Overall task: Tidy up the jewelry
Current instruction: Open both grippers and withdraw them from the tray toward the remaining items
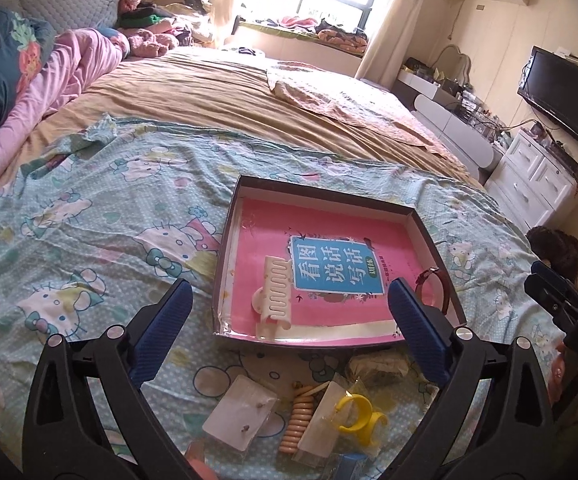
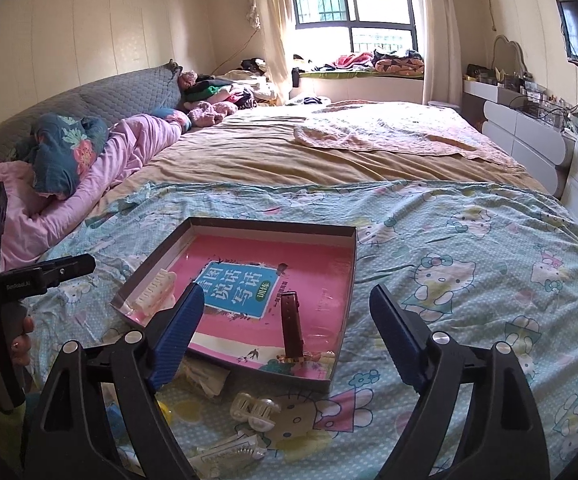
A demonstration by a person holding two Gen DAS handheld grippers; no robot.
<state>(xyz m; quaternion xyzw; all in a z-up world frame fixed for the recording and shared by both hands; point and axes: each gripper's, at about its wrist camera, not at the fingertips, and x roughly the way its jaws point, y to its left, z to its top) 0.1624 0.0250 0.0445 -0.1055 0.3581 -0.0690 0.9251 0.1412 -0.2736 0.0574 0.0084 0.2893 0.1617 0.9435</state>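
Observation:
A shallow dark box (image 1: 225,248) lined with a pink book lies on the bedspread. In it are a white comb clip (image 1: 275,300) at the near left and a brown watch strap (image 1: 435,280) at the near right. My left gripper (image 1: 289,292) hangs open above the box's near edge, with nothing between its blue pads. In the right wrist view my right gripper (image 2: 289,300) is open too, above the box (image 2: 353,264), empty, with the strap (image 2: 293,320) lying below it. On the bedspread in front lie an earring packet (image 1: 241,416), an orange spiral tie (image 1: 299,420) and a yellow clip (image 1: 359,412).
A white claw clip (image 2: 255,408) and a clear packet (image 2: 229,448) lie on the bedspread near the box. A hand (image 2: 21,340) grips a tool handle at the left edge. Pink bedding (image 1: 69,80) lies far left. White drawers (image 1: 537,184) stand at the right.

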